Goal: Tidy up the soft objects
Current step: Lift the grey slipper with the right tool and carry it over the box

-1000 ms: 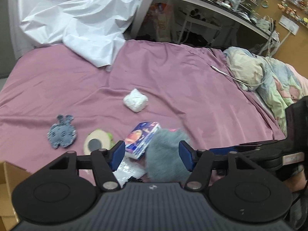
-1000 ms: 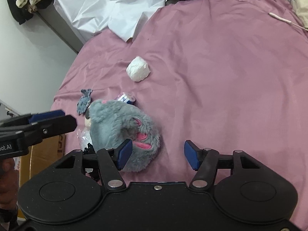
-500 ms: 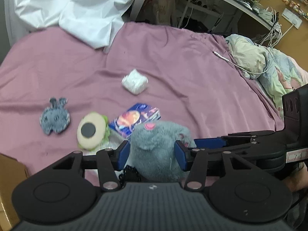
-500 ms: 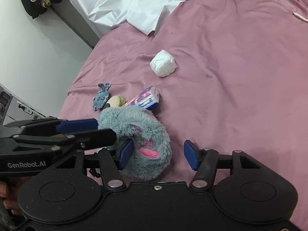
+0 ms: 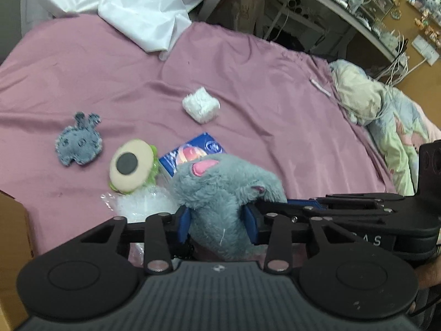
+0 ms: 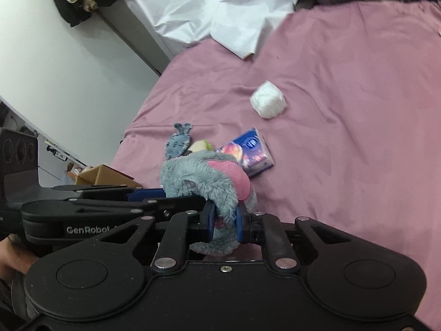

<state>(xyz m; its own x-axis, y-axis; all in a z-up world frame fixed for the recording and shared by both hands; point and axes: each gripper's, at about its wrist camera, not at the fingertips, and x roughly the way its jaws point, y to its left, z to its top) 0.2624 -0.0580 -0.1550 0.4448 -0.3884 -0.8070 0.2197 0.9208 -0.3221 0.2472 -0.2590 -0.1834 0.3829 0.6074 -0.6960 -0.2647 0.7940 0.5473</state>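
- 2 grippers on 1 toy: we see the left gripper (image 5: 217,224) and the right gripper (image 6: 224,224) both clamped on the grey plush (image 5: 223,193), jaws just closed in, fur squeezed between the blue pads on each.
- Plush sits at the near edge of the pink bedsheet (image 5: 275,104), near both cameras; whether it is lifted clear of the sheet we cannot tell.
- To do this step well, we judge both holds should stay firm and move together, so the soft body doesn't stretch or slip out of 1 side.
- Lift before carrying, we think, since fur drags on the sheet.
- Left to right in the left wrist view: cardboard box (image 5: 12,220) at the bed's edge, likely the drop spot but we can't confirm.
- Then small grey felt toy (image 5: 78,143), round cream plush (image 5: 132,167), crinkly clear wrap (image 5: 143,204) just beside the gripped toy.
- Blue tissue pack (image 5: 193,151) right behind the plush, white wad (image 5: 201,104) further back.
- Rumpled quilt (image 5: 386,115) far right, white cover (image 5: 137,5) at the back, both well apart.
- Wrap and cream plush could snag on the way toward the box.
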